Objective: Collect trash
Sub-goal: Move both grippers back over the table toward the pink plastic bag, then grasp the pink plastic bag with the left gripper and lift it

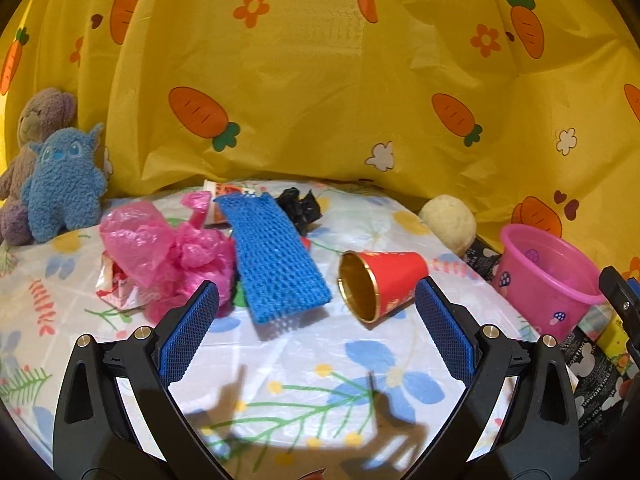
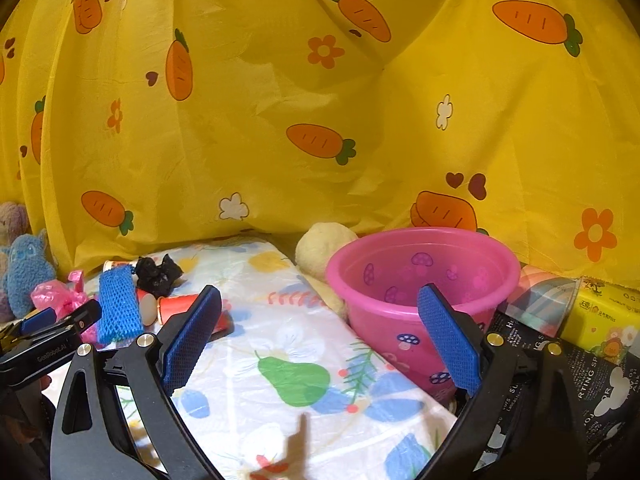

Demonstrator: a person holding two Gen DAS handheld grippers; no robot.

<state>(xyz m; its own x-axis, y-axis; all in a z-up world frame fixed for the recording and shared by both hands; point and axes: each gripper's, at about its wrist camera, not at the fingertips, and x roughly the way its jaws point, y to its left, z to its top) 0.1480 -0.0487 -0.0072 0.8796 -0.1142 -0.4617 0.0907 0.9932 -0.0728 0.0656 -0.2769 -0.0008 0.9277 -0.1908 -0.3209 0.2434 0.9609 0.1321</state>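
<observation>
Jaws of both the left gripper (image 1: 316,322) and right gripper (image 2: 320,336) are gaping empty; the tipped red cup (image 1: 380,286) is lying on the table near the pink bucket (image 2: 420,280), and risks rolling away if nudged.

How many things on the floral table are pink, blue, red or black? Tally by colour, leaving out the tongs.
Pink: 2, crumpled bag, bucket
Blue: 2, foam net, plush toy
Red: 1, paper cup
Black: 1, crumpled bag
Total: 6
</observation>
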